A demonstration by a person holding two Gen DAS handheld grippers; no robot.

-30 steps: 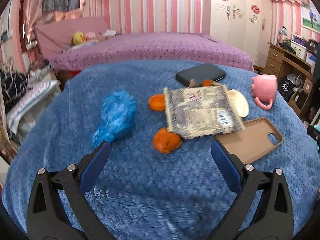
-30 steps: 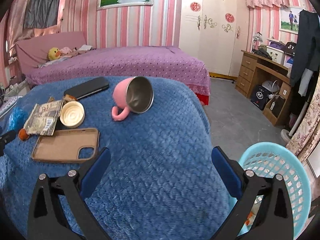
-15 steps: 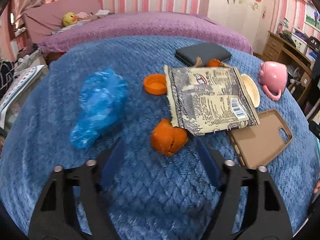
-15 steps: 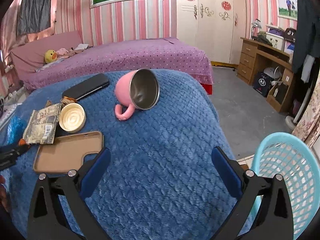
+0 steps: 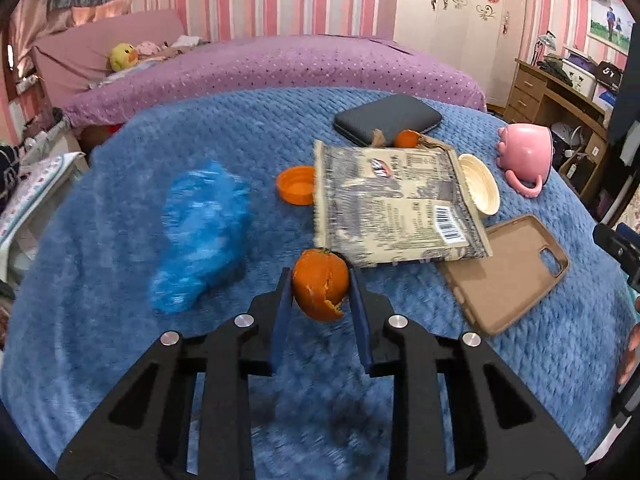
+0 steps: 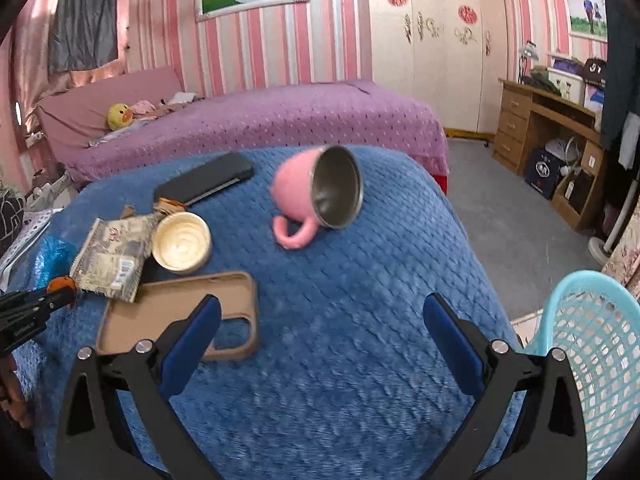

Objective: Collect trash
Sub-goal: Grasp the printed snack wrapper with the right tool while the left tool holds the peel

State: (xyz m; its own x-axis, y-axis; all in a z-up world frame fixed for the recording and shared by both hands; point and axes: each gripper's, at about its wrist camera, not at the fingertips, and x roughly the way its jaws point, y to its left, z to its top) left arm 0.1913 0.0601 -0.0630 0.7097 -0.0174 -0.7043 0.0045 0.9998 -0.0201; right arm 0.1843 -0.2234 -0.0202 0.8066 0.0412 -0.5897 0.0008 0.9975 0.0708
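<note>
My left gripper (image 5: 320, 280) is closing its jaws on a piece of orange peel (image 5: 320, 290); both blue pads appear to touch the peel's sides, though blur makes the contact hard to confirm. The peel sits on the blue blanket (image 5: 120, 360), just below the lower edge of a printed snack wrapper (image 5: 388, 204). A crumpled blue plastic bag (image 5: 202, 228) lies to the left, an orange bottle cap (image 5: 296, 186) just left of the wrapper. Beyond the wrapper: a second peel scrap (image 5: 406, 138) and a dark phone (image 5: 388, 122). My right gripper (image 6: 320, 328) hangs with jaws wide and nothing between them, over the blanket near a tan phone case (image 6: 176, 316). A tipped pink mug (image 6: 320, 196), a cream lid (image 6: 181, 241) and a turquoise basket (image 6: 592, 344) at right.
</note>
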